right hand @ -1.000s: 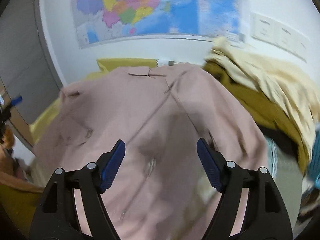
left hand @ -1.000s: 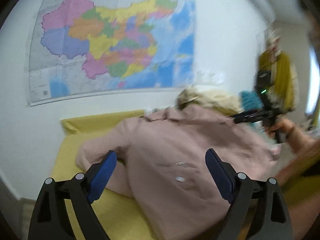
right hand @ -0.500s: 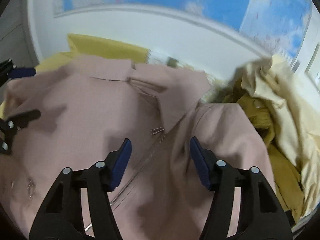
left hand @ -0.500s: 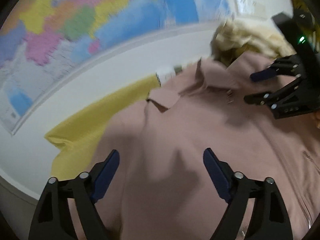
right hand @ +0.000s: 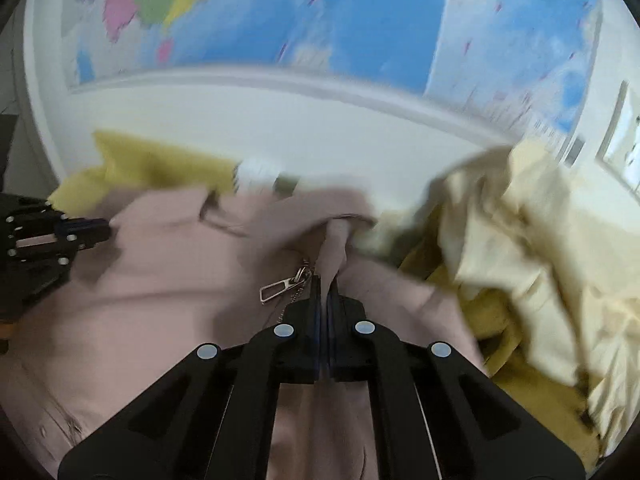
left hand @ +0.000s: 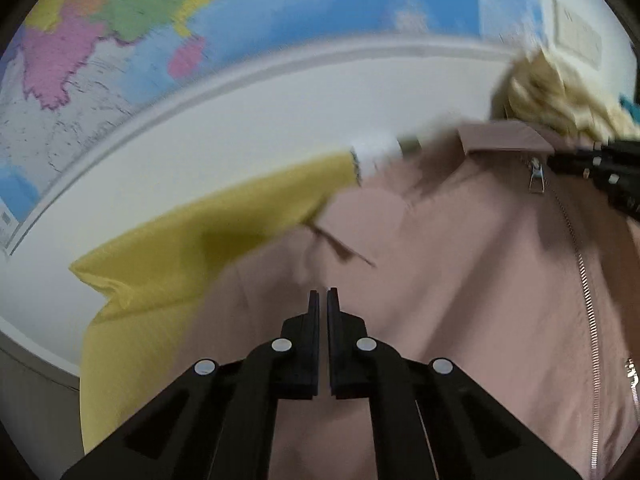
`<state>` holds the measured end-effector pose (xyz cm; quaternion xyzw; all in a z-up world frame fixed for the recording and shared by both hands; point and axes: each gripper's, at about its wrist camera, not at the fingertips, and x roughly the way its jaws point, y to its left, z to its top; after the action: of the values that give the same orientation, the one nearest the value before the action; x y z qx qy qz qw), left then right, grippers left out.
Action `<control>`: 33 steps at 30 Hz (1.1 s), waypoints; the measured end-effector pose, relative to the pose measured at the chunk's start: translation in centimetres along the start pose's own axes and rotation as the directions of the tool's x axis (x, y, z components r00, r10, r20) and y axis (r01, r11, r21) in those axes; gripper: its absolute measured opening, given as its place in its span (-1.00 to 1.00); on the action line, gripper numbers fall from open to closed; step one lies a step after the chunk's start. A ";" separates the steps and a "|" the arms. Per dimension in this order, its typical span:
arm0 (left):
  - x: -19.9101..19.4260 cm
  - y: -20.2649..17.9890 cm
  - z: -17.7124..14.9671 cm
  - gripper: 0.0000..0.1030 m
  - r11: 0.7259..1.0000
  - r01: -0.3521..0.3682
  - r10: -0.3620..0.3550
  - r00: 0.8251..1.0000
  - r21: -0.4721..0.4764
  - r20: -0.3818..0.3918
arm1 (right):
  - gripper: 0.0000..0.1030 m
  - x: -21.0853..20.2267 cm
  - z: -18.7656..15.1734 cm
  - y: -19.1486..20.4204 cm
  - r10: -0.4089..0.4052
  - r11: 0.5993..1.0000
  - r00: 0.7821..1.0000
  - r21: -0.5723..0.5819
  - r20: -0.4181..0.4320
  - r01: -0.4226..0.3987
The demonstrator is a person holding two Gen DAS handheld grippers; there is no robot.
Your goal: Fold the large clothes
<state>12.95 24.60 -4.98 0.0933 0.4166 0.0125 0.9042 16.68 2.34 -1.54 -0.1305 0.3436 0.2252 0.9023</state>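
Observation:
A dusty-pink zip jacket [left hand: 460, 264] lies front-up on a yellow cloth [left hand: 192, 256]; it also shows in the right wrist view [right hand: 168, 280]. My left gripper [left hand: 323, 294] is shut on the jacket's fabric near the left shoulder, below the collar. My right gripper [right hand: 324, 280] is shut on a pinch of the jacket by the collar, next to the metal zip pull [right hand: 280, 286]. Each gripper shows in the other's view: the right one [left hand: 592, 164], the left one [right hand: 52, 232].
A heap of cream and mustard clothes [right hand: 520, 248] lies to the right of the jacket. A white wall with a large coloured map [left hand: 200, 20] stands close behind. A small white object [right hand: 256, 172] lies at the wall behind the collar.
Both grippers were open over the jacket; they have moved forward to the collar end and shut on its fabric.

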 end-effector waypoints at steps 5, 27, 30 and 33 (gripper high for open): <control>0.7 0.3 0.1 -0.85 1.000 -0.006 0.006 1.000 -0.013 -0.005 | -0.93 3.3 -0.8 0.3 -0.003 1.000 0.996 0.013 -0.091 0.005; -1.6 -5.3 -6.7 0.08 0.982 -0.004 0.003 1.000 0.191 0.004 | -0.96 0.6 -10.0 2.8 0.007 0.982 0.980 -0.185 -0.199 -0.044; -3.5 -4.7 -6.7 0.12 0.983 0.011 -0.018 0.999 0.182 0.042 | -0.97 0.9 -9.6 2.0 -0.019 0.988 0.982 -0.152 -0.186 -0.009; -5.2 -4.8 -6.7 0.24 0.984 0.038 -0.050 0.997 0.175 0.063 | -0.82 0.7 -9.6 1.0 0.054 0.996 0.976 -0.055 -0.213 -0.067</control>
<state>4.22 20.41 -6.22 0.1630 0.3875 -0.0472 0.9061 11.28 -0.31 -9.14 -0.1712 0.4341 0.2482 0.8489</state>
